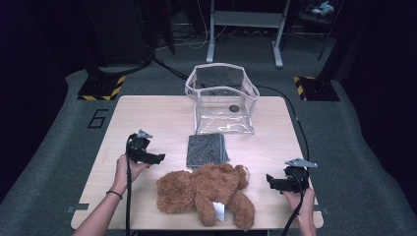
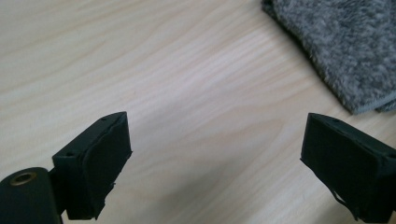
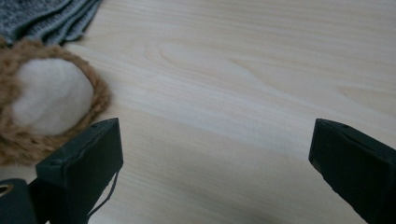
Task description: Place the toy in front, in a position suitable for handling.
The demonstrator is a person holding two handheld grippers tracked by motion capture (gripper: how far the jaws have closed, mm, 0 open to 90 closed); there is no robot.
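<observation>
While the teddy bear (image 1: 206, 194) and folded grey cloth (image 1: 207, 149) lie on the table (image 1: 147, 113), outside the clear bag (image 1: 222, 101), we hold both grippers (image 1: 156, 158) (image 1: 271, 181) wide and empty; packing seems not begun.

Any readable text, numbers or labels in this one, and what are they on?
"6": dark digit marked on the grey floor beside the table's far left corner.
White tag on the brown teddy bear: any print is too small to read.
Nothing else legible; the gripper views carry no writing.
</observation>
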